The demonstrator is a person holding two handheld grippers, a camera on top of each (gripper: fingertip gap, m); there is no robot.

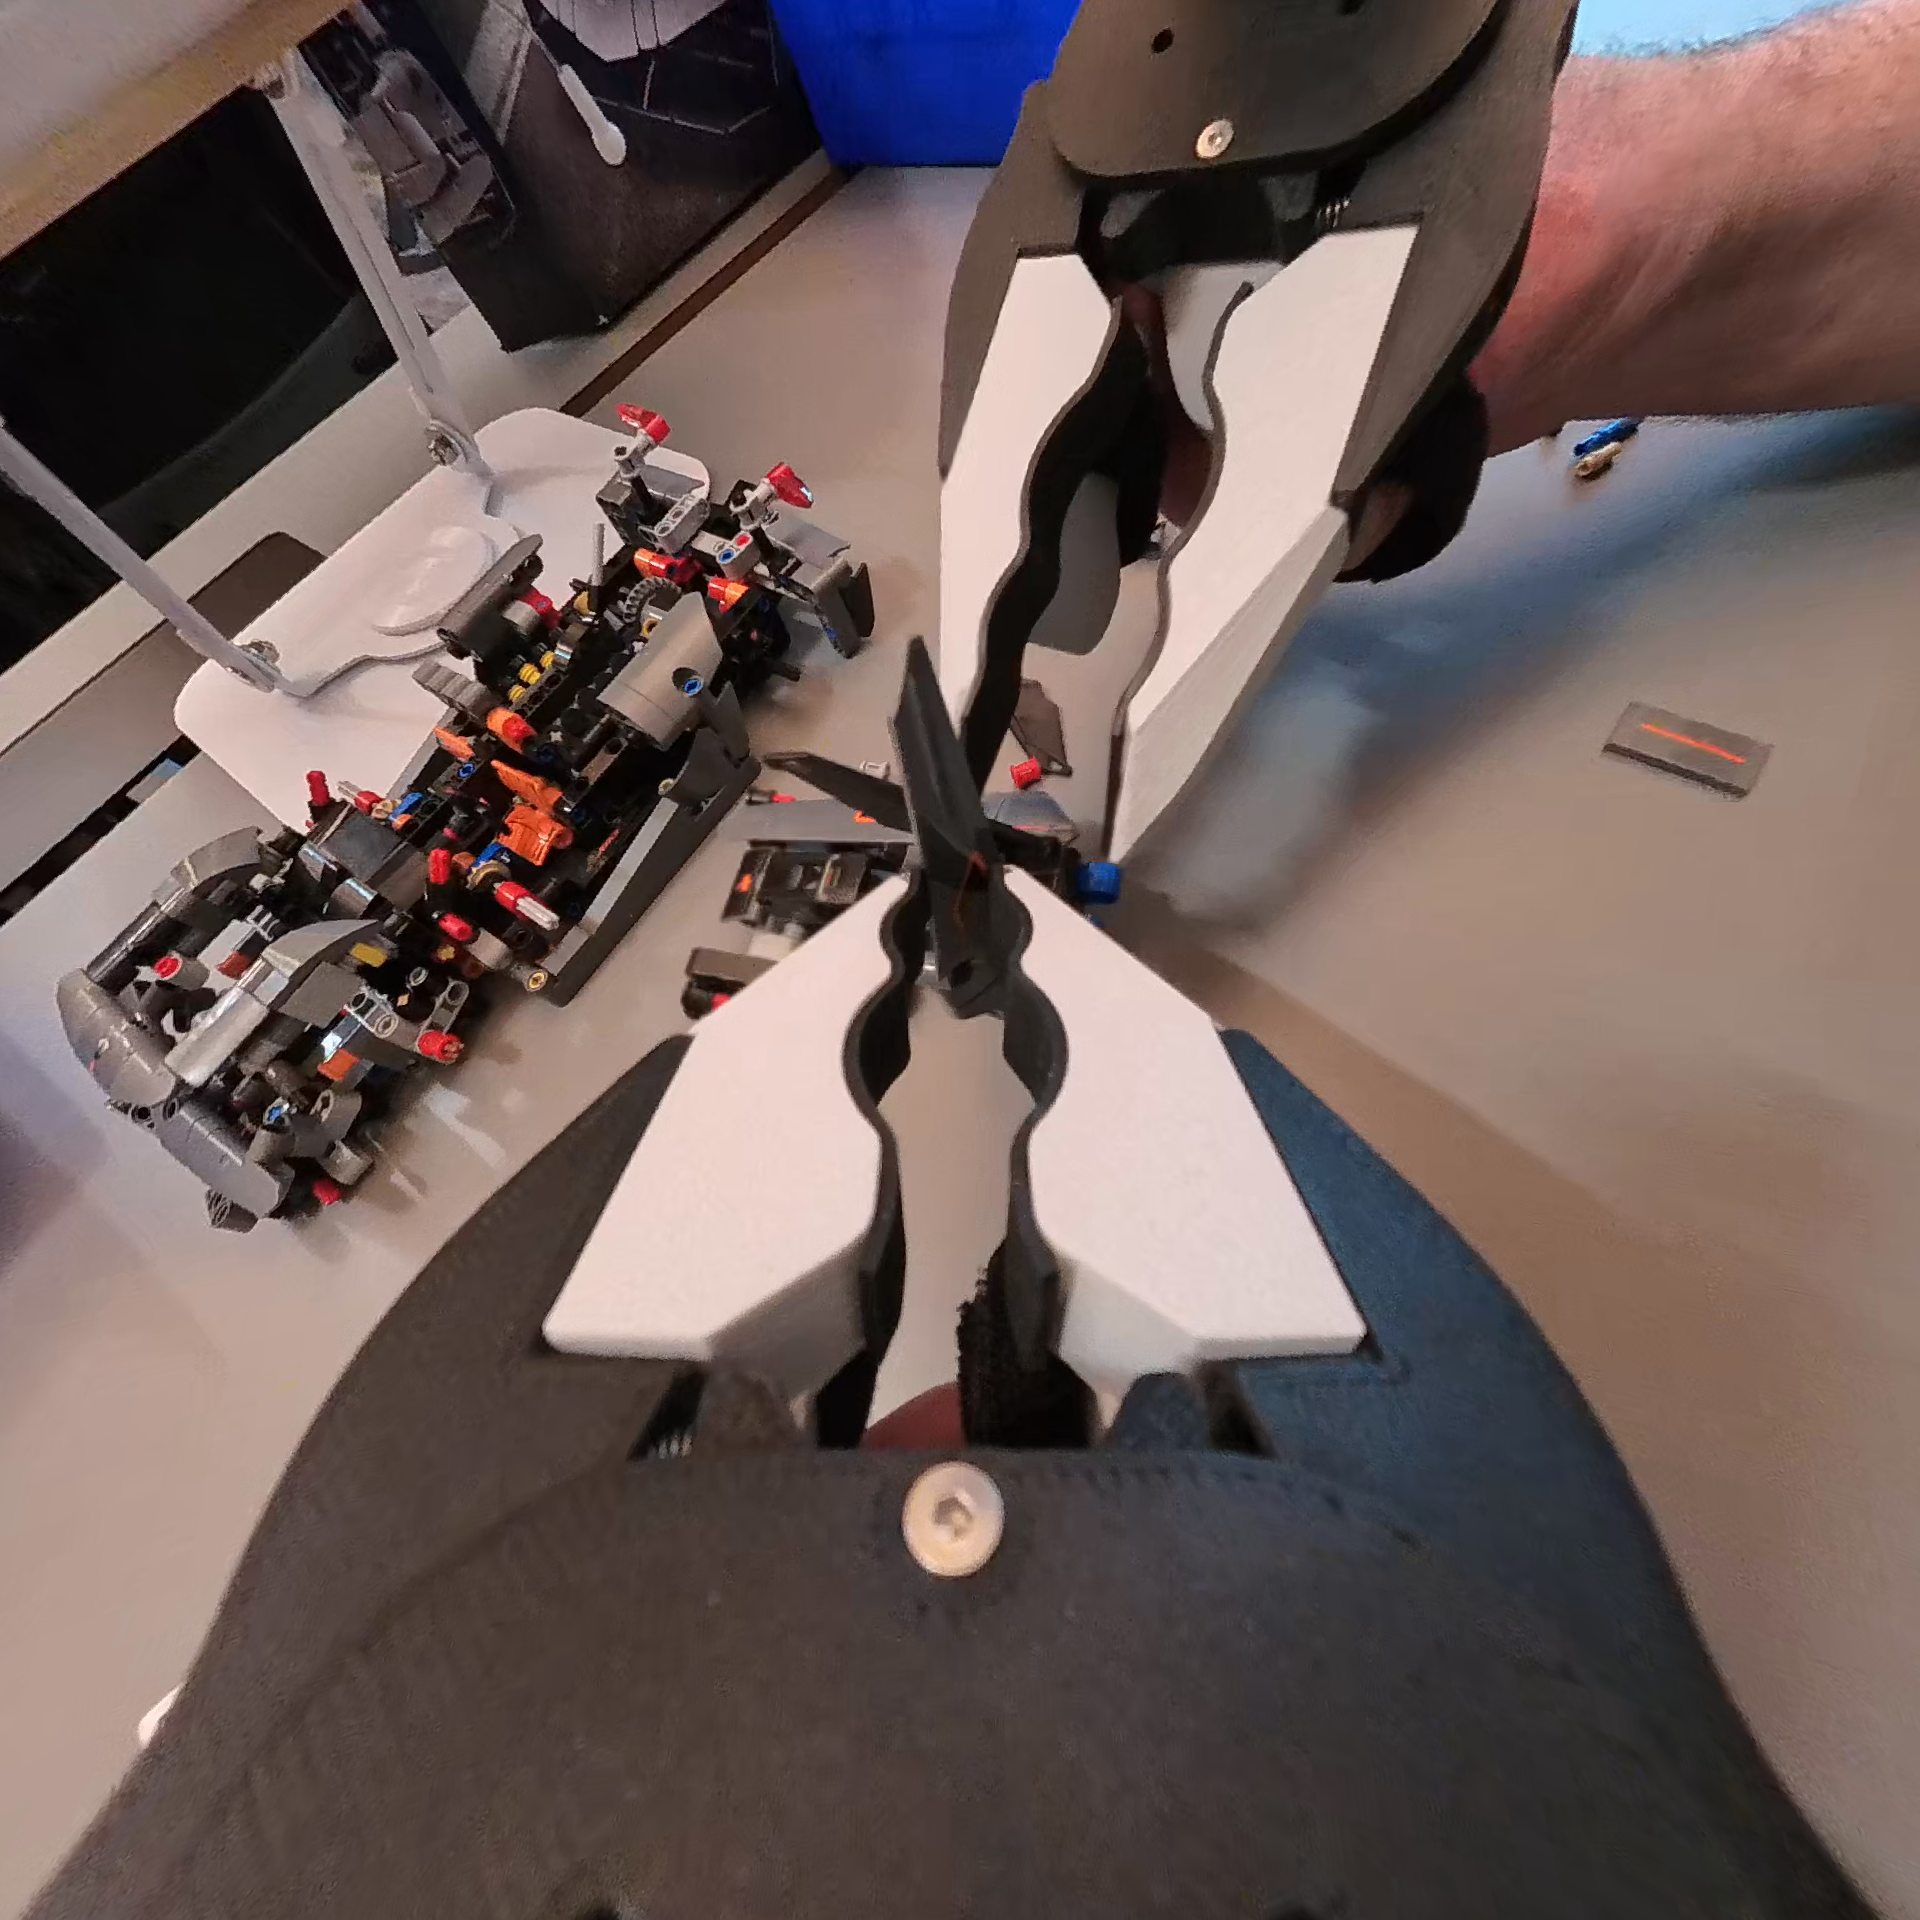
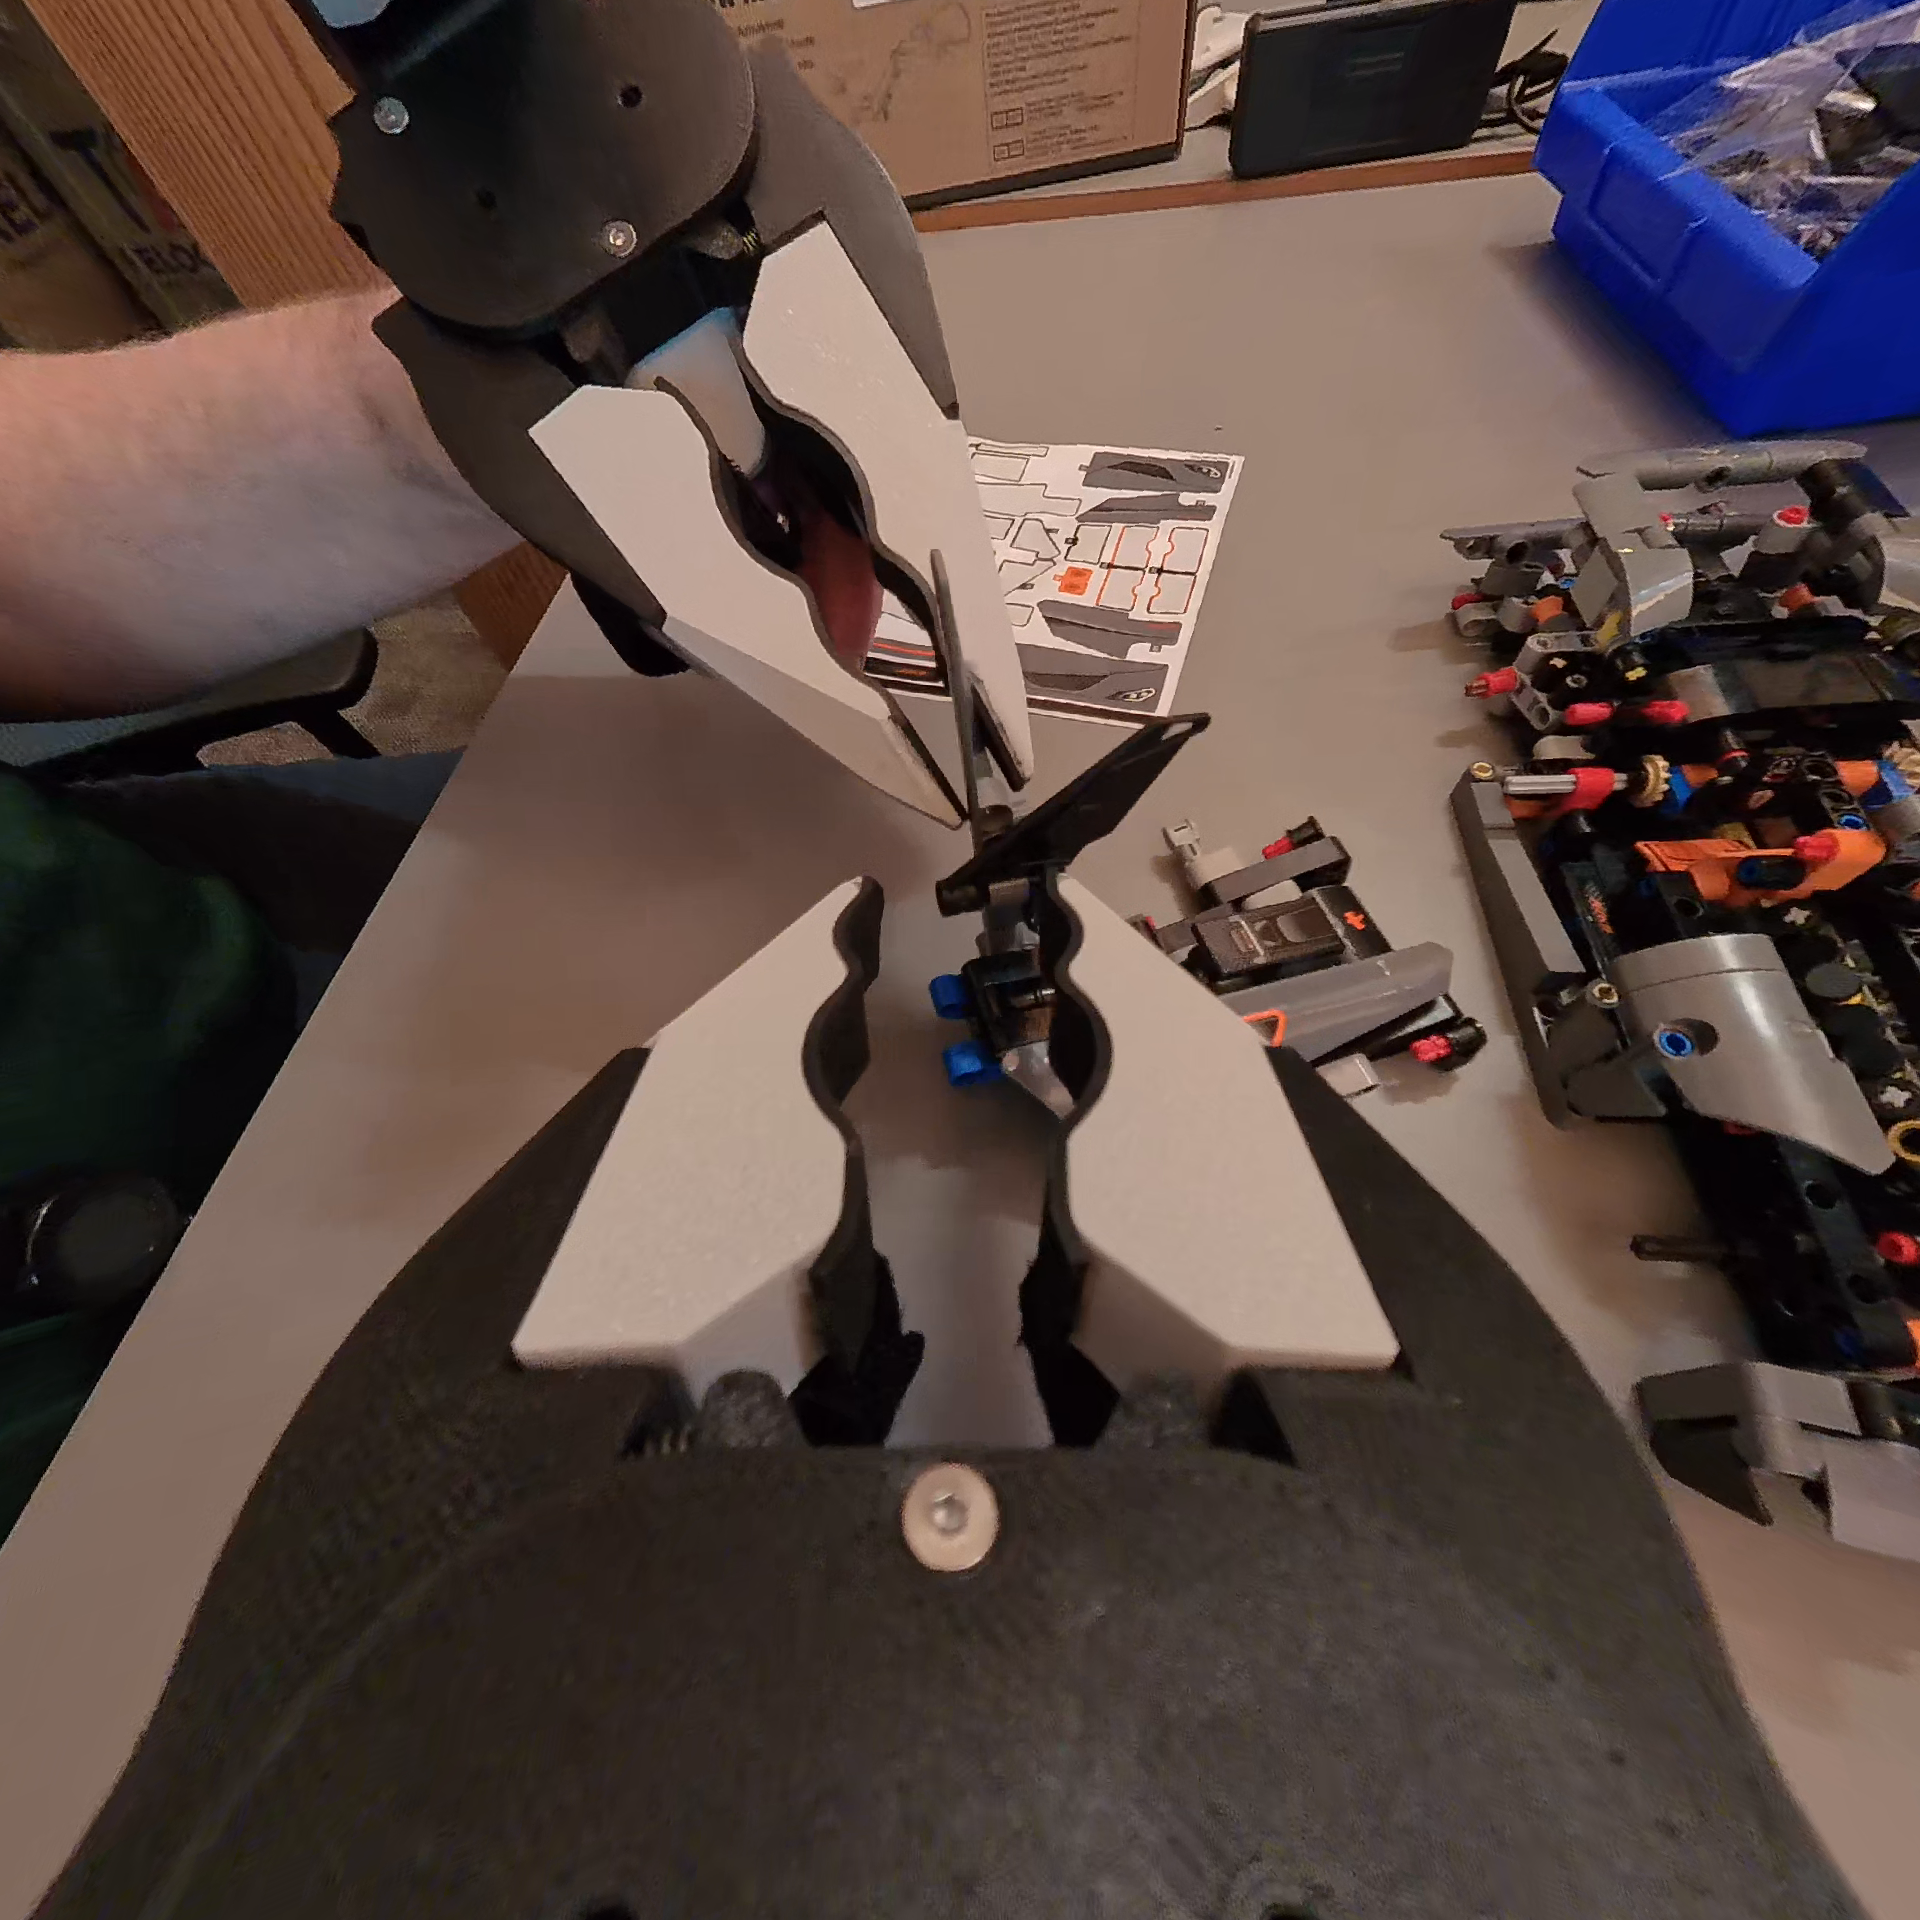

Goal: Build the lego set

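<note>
Left gripper (image 1: pixel 951 914) was closed on a thin black panel piece (image 1: pixel 940 810), which stood upright between its white fingers (image 1: pixel 1101 1029); in the right wrist view the same gripper (image 2: pixel 971 805) came in from the upper left and pinched the panel's edge at its tips. Right gripper (image 2: pixel 961 904) stood partly open, with a clear gap between its fingers. A small black and grey assembly (image 2: pixel 1003 997) with two blue pins (image 2: pixel 961 1060) sat inside that gap, resting against the right-hand finger (image 2: pixel 1174 1049); whether the other finger touched it could not be told. A second black panel (image 2: pixel 1075 805) stuck out slantwise from the top of this assembly, just beside the left gripper's tips. Both grippers were over a grey table (image 2: pixel 1351 343).

A partly built lego car (image 1: pixel 447 810), grey and black with red, orange and blue pins, lay on the table to the left in the left wrist view, and to the right (image 2: pixel 1714 883) in the right wrist view. A smaller grey and black sub-assembly (image 2: pixel 1309 956) lay between the car and the grippers. A sticker sheet (image 2: pixel 1112 571) lay flat beyond the left gripper. A blue bin (image 2: pixel 1704 260) of bagged parts stood at the far corner. A white stand base (image 1: pixel 343 623) lay behind the car. A dark flat piece with an orange line (image 1: pixel 1683 748) lay apart to the right.
</note>
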